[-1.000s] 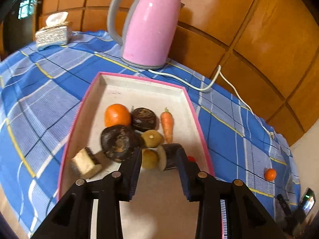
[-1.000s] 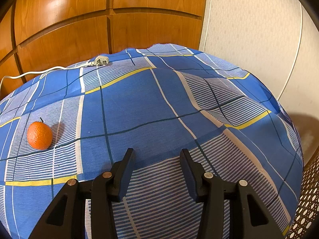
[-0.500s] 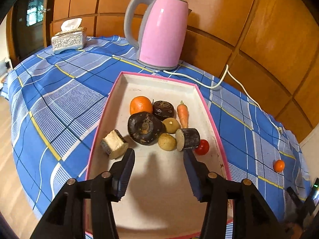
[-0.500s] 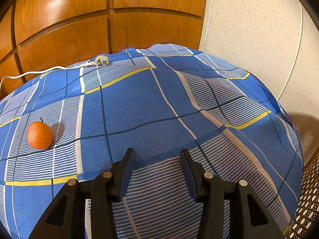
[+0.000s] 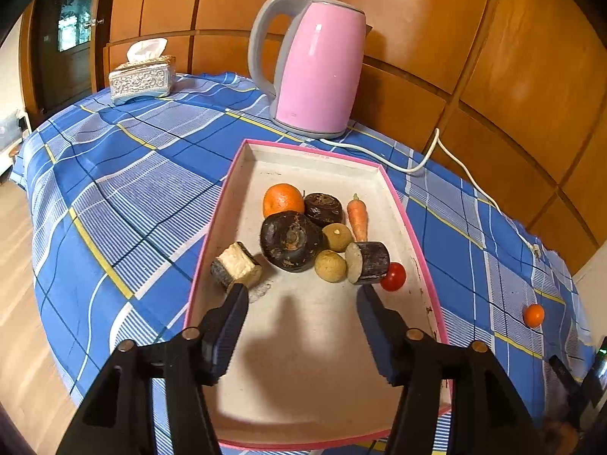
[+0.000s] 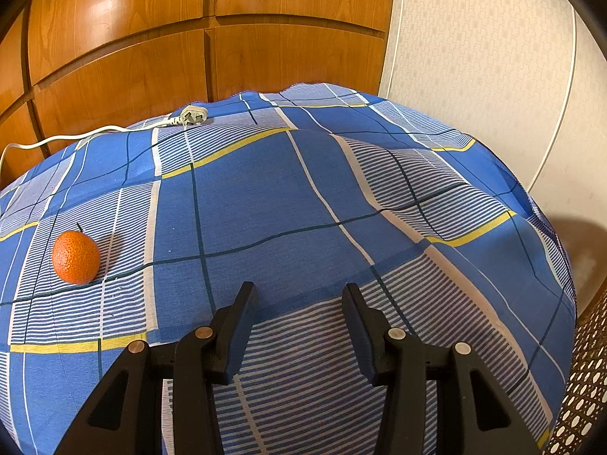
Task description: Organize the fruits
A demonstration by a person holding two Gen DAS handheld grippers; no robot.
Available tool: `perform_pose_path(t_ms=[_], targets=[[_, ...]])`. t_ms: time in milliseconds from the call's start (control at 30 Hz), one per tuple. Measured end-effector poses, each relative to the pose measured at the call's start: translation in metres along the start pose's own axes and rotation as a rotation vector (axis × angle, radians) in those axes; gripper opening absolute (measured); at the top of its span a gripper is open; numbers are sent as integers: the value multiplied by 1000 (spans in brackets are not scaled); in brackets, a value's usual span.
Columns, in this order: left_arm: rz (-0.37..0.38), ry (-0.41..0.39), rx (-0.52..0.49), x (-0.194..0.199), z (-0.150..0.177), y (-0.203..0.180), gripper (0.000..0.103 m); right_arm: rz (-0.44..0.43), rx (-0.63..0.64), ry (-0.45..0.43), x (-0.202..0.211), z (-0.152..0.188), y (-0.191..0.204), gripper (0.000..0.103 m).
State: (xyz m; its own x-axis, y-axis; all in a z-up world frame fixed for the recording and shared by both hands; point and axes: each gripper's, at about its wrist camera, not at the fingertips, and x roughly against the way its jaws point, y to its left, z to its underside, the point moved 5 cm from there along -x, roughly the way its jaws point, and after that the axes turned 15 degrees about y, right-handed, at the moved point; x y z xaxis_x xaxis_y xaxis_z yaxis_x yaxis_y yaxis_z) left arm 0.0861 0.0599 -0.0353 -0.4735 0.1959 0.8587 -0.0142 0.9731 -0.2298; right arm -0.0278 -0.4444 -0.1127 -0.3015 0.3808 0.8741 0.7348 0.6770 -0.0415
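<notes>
A pink-rimmed tray [image 5: 212,242] on the blue checked cloth holds an orange [image 5: 282,199], a carrot [image 5: 357,216], a red tomato [image 5: 393,276], two tan round fruits [image 5: 331,265], dark round pieces [image 5: 291,240] and a cut pale block [image 5: 237,265]. My left gripper [image 5: 301,299] is open and empty above the tray's near half. A small orange [image 5: 533,315] lies on the cloth right of the tray; it also shows in the right wrist view [image 6: 76,252]. My right gripper [image 6: 299,299] is open and empty over the cloth, right of that orange.
A pink kettle [image 5: 316,72] stands behind the tray, its white cord [image 5: 447,151] running right to a plug [image 6: 191,116]. A silver tissue box [image 5: 142,77] sits far left. Wood panelling is behind. The table edge drops away at right [image 6: 546,227].
My left gripper has pulled back and up from the fruit pile and its jaws have opened wider. The tomato now shows. The right gripper has not moved.
</notes>
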Motion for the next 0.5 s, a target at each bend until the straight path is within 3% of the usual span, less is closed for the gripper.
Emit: perform_pose_path(t_ms=[500], targets=[[-16,-23,34,10,7,17,68,2,-3,1,0,0,0,48]])
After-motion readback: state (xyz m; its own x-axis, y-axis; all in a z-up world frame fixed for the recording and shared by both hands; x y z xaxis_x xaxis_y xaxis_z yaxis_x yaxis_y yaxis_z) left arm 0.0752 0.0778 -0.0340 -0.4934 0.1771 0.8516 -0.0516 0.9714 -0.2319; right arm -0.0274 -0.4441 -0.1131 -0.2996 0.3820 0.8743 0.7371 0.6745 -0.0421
